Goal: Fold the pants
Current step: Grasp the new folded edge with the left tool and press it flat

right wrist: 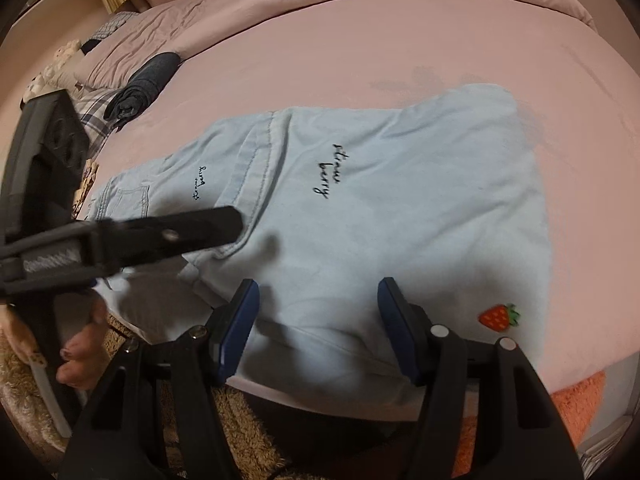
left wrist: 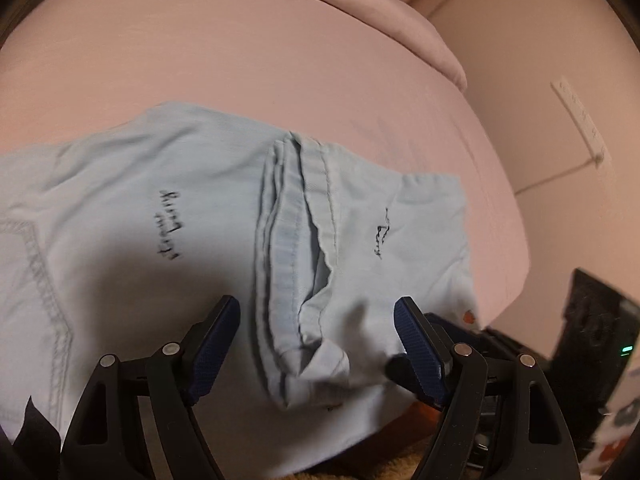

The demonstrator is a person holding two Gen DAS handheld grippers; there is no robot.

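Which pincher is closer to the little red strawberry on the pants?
The right one. The right gripper hangs open just beside the strawberry patch on the pants. The left gripper is farther away, open over the folded hem end.

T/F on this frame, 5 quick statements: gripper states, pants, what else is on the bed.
1. The left gripper is shut on the pants. False: it is open, jaws spread above the hems, gripping nothing.
2. The right gripper is open. True.
3. The pants lie on a pink bed. True.
4. The strawberry patch is blue. False: it is red with a green top.
5. A dark rolled garment lies on the pants. False: it lies apart from them, further up the bed near the plaid cloth.
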